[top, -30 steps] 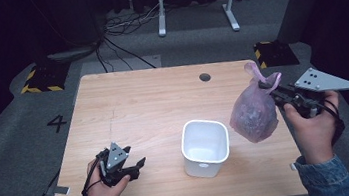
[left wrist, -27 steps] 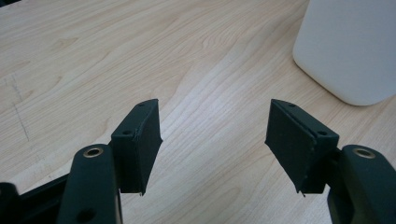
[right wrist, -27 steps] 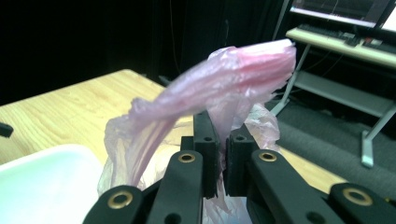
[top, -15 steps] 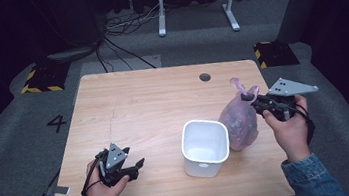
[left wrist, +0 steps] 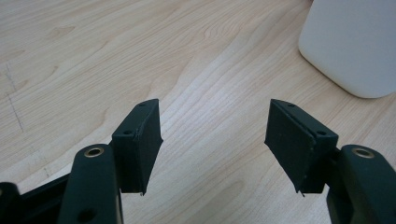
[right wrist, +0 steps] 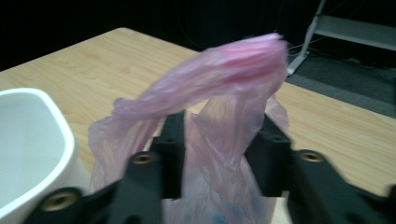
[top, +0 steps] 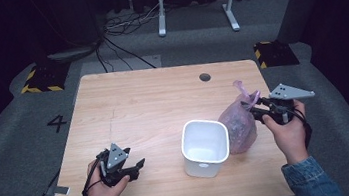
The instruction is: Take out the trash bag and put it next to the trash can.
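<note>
The table (top: 152, 100) in front of me is pale wood with fine lengthwise grain, a rectangle with rounded corners and a small dark round hole (top: 204, 77) near its far edge. On it stands a white bin (top: 205, 147), smooth and matte, squarish with rounded corners and an open top; in my right gripper view its thick rounded rim curves in at the left. Just to the right of the bin, touching its side, sits a pink bag (top: 238, 123) of thin, translucent, crinkled plastic, bulging low with contents I cannot make out, its neck gathered into a twisted tail that points up and away.

My right gripper (top: 256, 107) pinches the bag's gathered neck: in its own view the two black jaws stand close on either side of the film (right wrist: 219, 135), which bunches between them and loops over the top. My right hand (top: 287, 132) holds it at the table's right side, close to that edge.

My left gripper (top: 133, 168) rests low over the near left part of the table, in my left hand (top: 104, 192). Its jaws are spread wide with only bare wood between them, holding nothing; the bin's side shows at the upper right of its view, well apart.

The whole left and far stretch of the tabletop is bare. Around the table lies grey carpet (top: 26, 141) with a "4" (top: 57, 123) marked on it.
</note>
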`<state>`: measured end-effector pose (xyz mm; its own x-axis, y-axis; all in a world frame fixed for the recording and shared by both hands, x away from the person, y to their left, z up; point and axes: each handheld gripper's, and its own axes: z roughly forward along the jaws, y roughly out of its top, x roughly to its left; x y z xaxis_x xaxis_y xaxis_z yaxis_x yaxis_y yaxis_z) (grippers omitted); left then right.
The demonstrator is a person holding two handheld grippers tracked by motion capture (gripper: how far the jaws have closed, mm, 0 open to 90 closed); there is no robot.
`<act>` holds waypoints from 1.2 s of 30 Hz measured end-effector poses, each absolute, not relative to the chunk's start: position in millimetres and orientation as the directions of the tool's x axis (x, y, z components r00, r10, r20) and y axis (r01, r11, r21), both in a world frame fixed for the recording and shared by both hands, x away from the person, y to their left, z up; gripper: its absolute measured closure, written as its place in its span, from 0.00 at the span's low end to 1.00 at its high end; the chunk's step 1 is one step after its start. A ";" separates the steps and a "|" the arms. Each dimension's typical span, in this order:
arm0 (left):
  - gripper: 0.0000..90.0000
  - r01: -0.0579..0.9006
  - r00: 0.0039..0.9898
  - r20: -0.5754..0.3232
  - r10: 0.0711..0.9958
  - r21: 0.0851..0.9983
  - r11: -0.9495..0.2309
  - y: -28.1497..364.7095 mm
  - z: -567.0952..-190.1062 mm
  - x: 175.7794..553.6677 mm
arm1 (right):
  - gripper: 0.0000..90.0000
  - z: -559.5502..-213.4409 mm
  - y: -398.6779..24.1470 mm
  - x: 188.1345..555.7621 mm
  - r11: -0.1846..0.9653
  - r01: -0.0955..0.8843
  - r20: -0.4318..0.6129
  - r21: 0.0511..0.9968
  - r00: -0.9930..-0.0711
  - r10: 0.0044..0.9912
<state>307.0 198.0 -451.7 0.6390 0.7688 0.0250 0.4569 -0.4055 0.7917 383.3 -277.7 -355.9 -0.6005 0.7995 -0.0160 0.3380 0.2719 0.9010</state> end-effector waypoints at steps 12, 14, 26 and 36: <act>0.40 0.458 0.643 0.022 0.766 0.790 -0.407 196.3 -453.0 307.3 | 0.39 -353.4 -311.0 366.0 0.272 0.352 -0.073 0.896 -0.487 0.871; 0.40 0.458 0.640 0.022 0.768 0.792 -0.404 197.0 -452.8 307.1 | 0.38 -355.1 -317.7 362.0 0.263 0.359 -0.080 0.896 -0.452 0.888; 0.39 0.466 0.630 0.020 0.777 0.791 -0.398 204.1 -453.1 304.7 | 0.38 -375.6 -337.5 335.0 0.258 0.381 -0.067 0.888 -0.447 0.892; 0.37 0.492 0.598 0.006 0.802 0.787 -0.373 219.3 -455.5 298.9 | 0.36 -395.9 -344.6 322.6 0.271 0.412 -0.056 0.870 -0.464 0.884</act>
<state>298.9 219.3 -455.5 0.5980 0.8015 0.0058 0.4922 -0.3729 0.7866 322.6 -344.6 -395.9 -0.4643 0.8839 -0.0556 0.4121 0.2711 0.8699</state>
